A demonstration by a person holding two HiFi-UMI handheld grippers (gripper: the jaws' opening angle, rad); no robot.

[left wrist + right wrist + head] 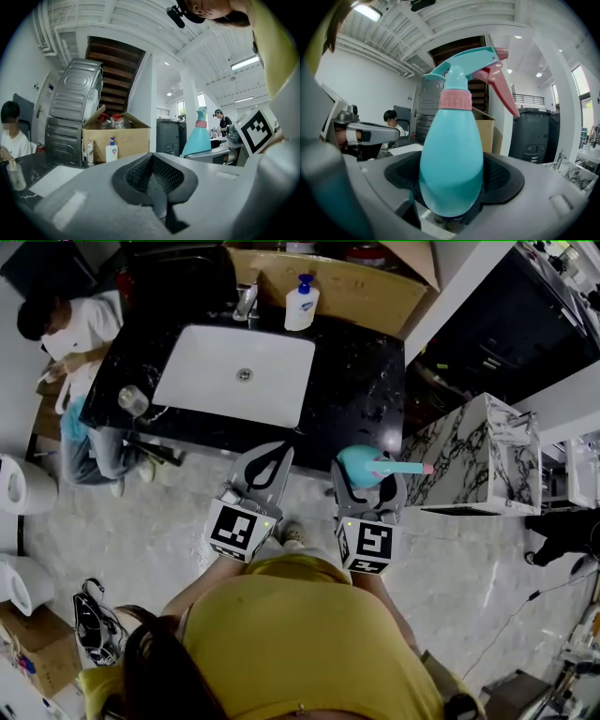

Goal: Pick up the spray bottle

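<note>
A teal spray bottle with a pink collar and pink trigger is held off the counter, in front of its front edge. My right gripper is shut on the bottle's round body. In the right gripper view the spray bottle stands upright between the dark pads, nozzle pointing right, with the right gripper clamped low on it. My left gripper hovers beside it on the left, shut with nothing in it. In the left gripper view the left gripper has its pads meeting, and the spray bottle shows to the right.
Ahead lies a black marble counter with a white sink, a soap pump bottle and a glass. A cardboard box stands behind. A marble-patterned unit is at the right. A person sits at the left.
</note>
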